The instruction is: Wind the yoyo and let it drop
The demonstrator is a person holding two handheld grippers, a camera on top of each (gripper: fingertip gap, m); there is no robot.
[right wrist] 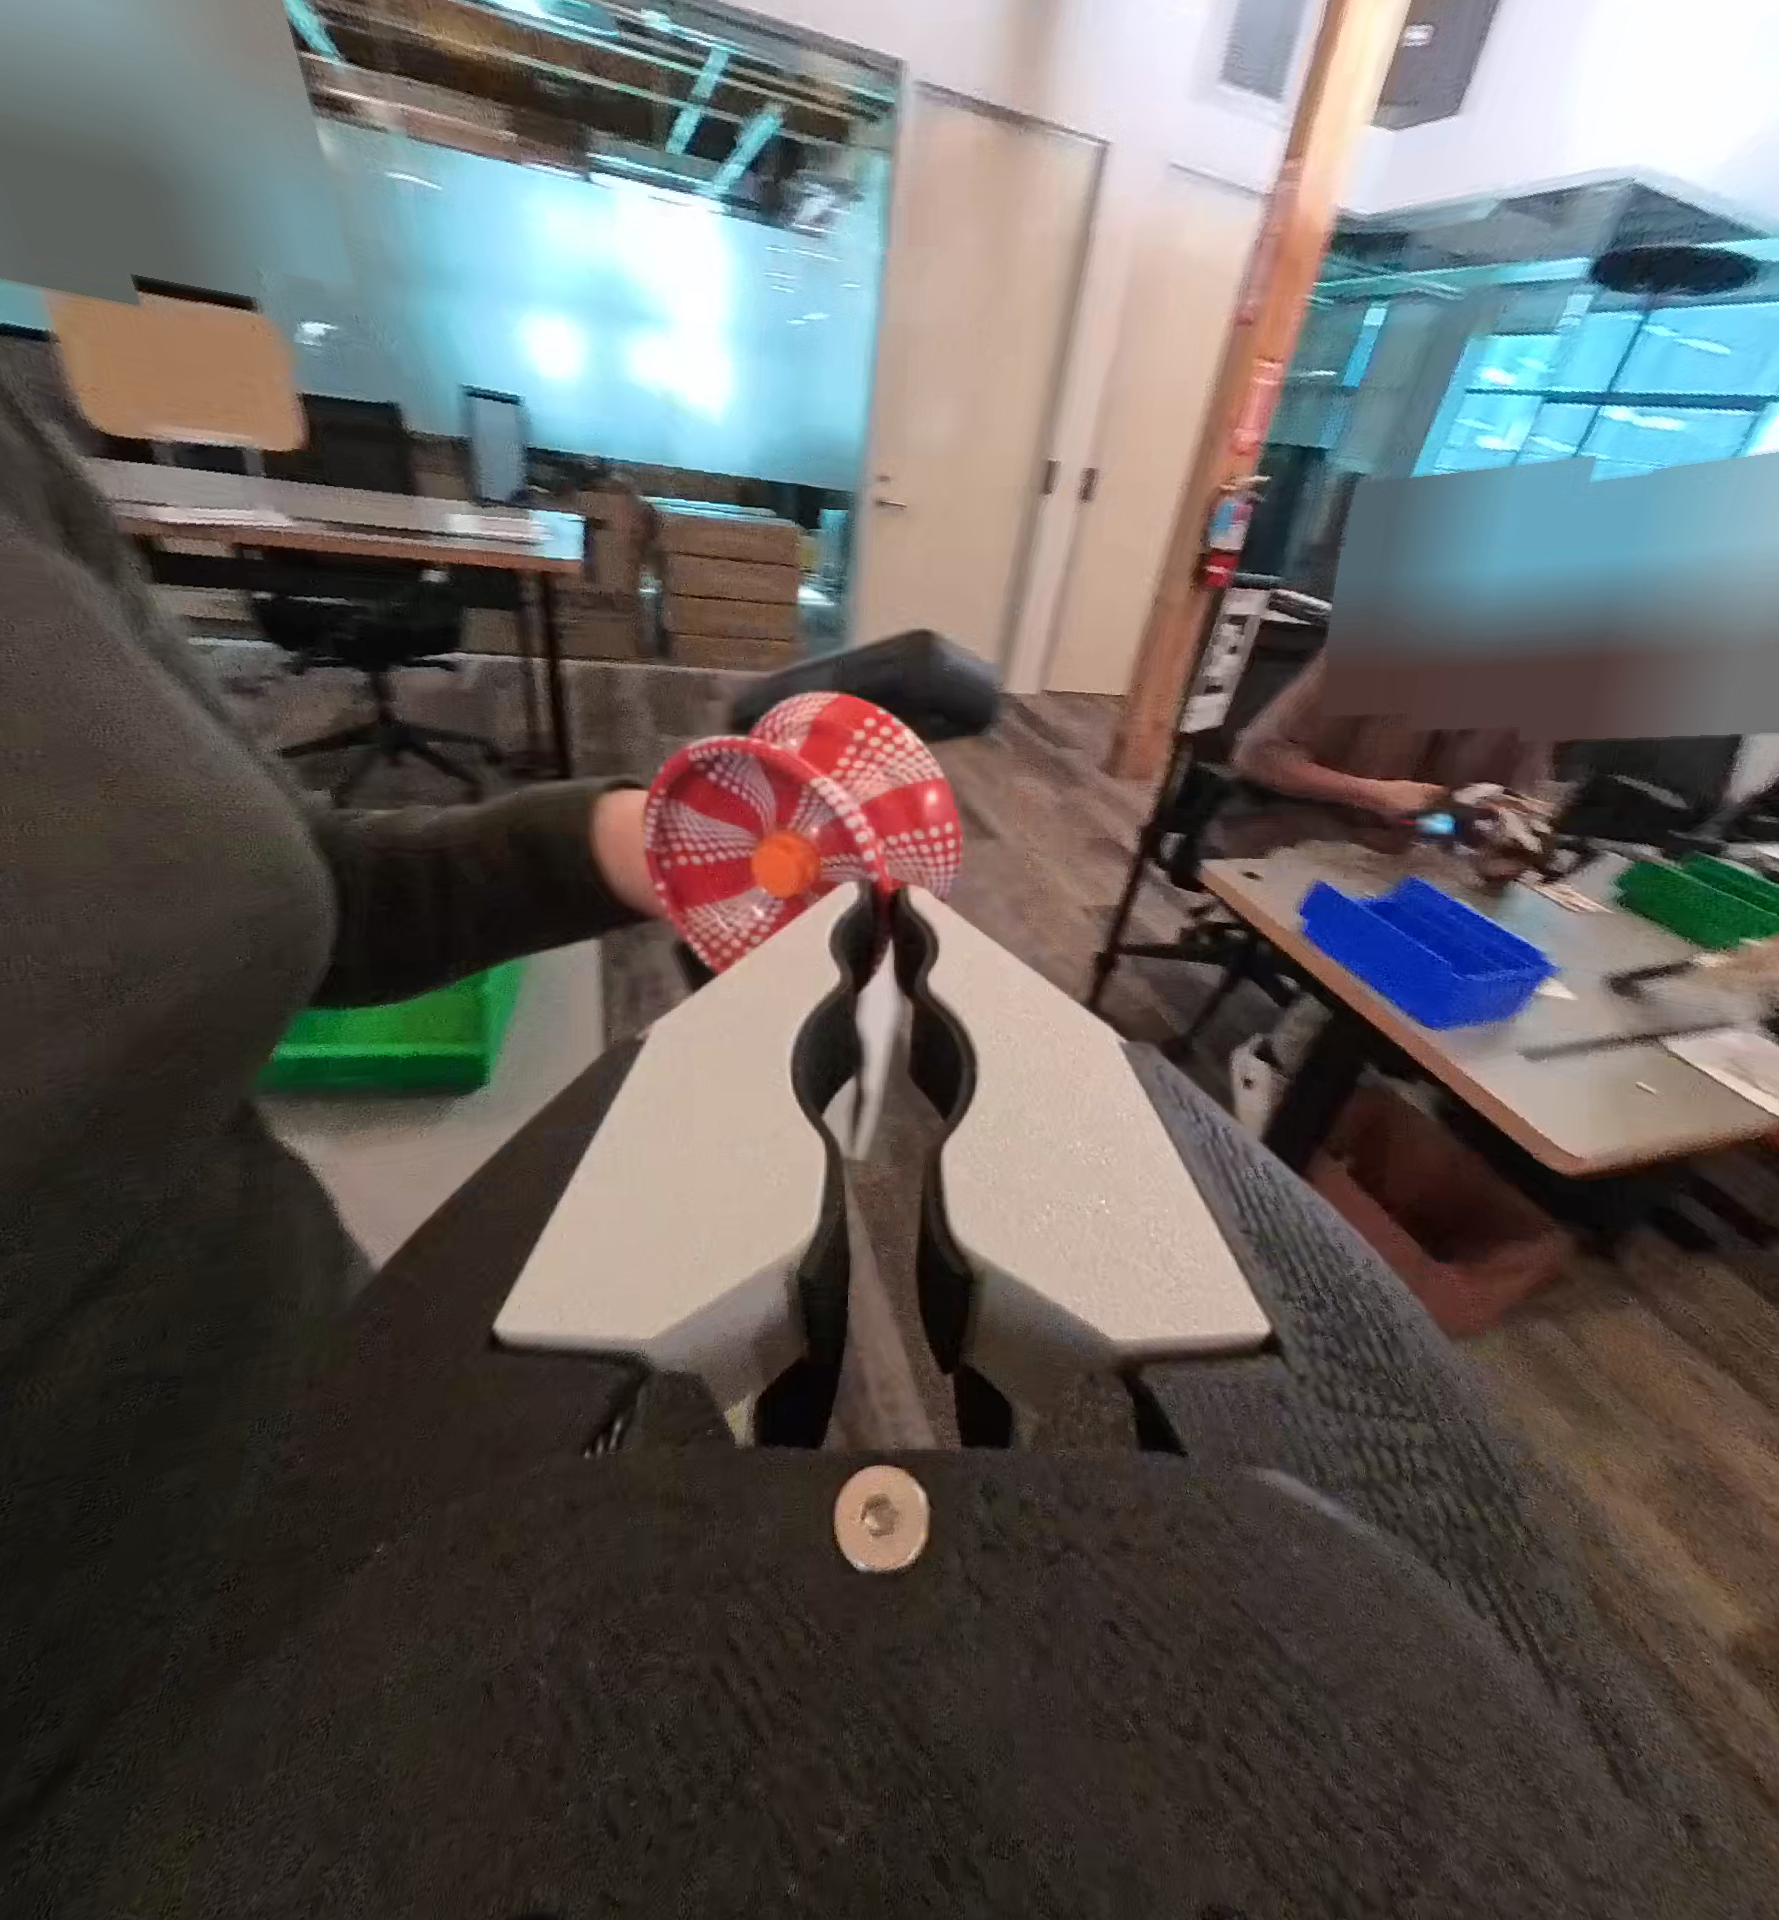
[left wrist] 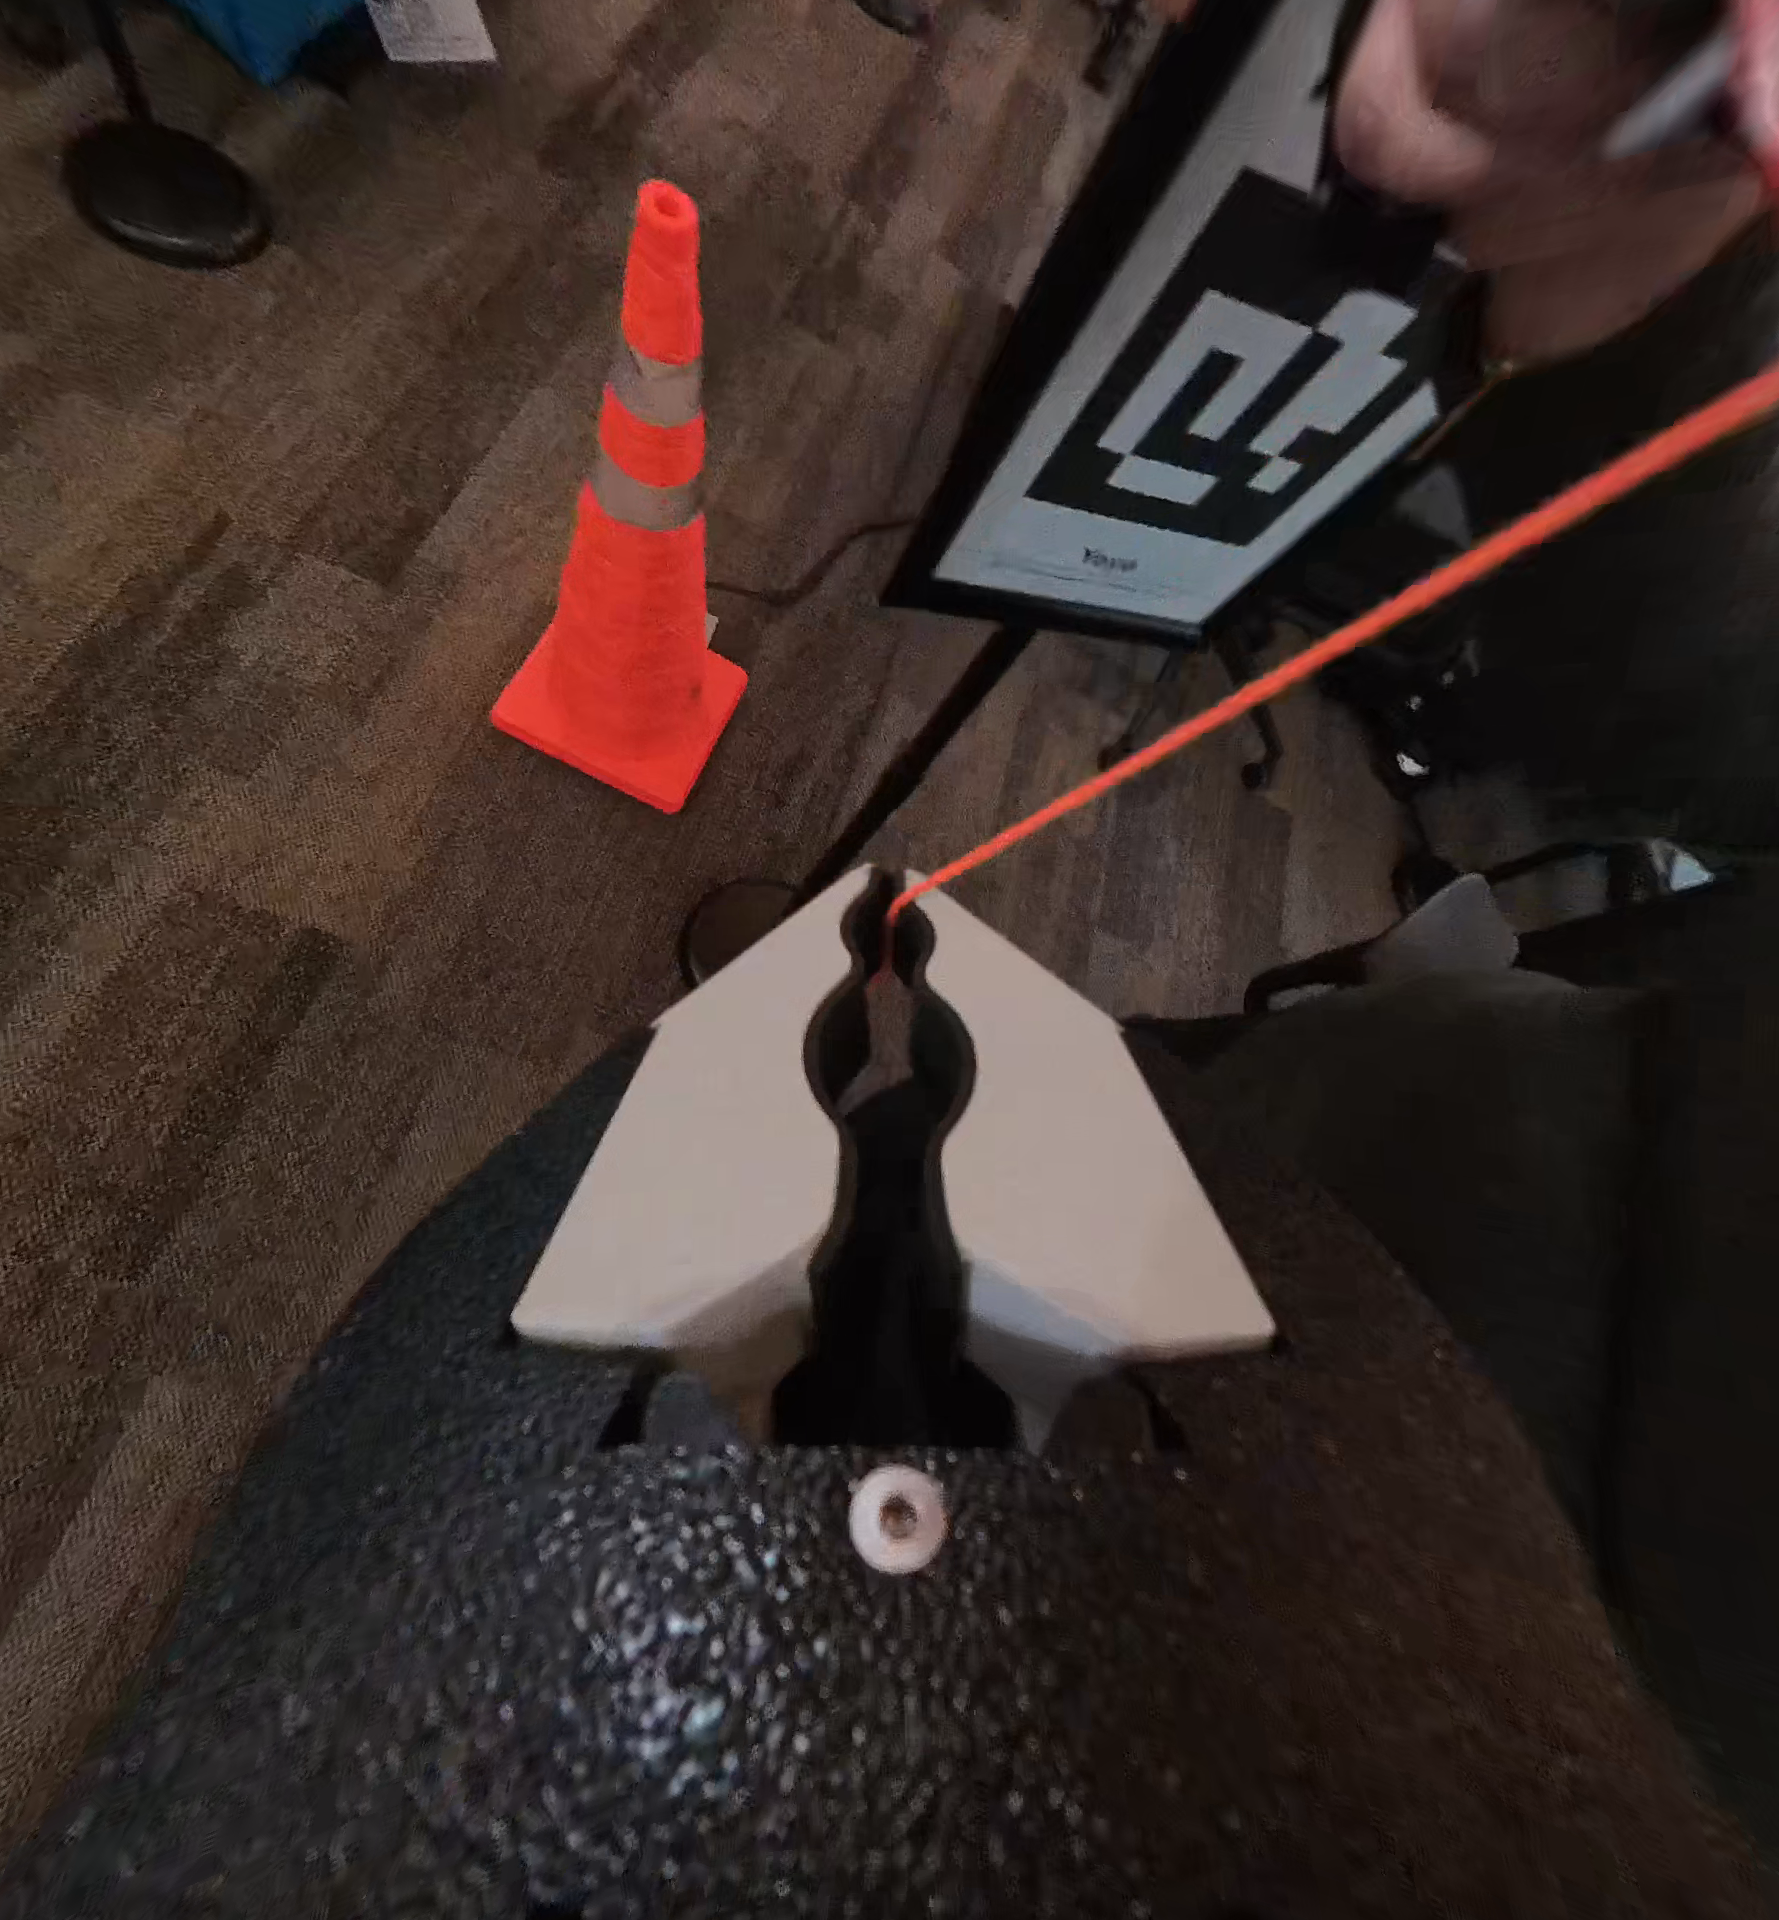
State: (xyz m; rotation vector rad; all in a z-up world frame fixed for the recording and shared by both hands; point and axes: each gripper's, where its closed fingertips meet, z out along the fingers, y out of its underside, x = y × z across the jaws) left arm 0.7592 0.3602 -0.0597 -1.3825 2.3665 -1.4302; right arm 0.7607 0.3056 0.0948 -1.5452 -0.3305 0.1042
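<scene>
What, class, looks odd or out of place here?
Nothing stands out: left tongs pinch the orange string, stretched taut; right tongs grip the red yoyo. An upright cone stands on the floor.

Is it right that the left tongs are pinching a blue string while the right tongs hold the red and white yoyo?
Not quite: the string is orange-red, not blue. The left wrist view shows it clamped at the tip of the left tongs and running up to the right. The rest holds: in the right wrist view the right tongs grip the red and white yoyo.

Office workspace, desks (right wrist: pixel 345 530), swivel chair (right wrist: pixel 371 644), glass partitions (right wrist: pixel 604 312)
</scene>
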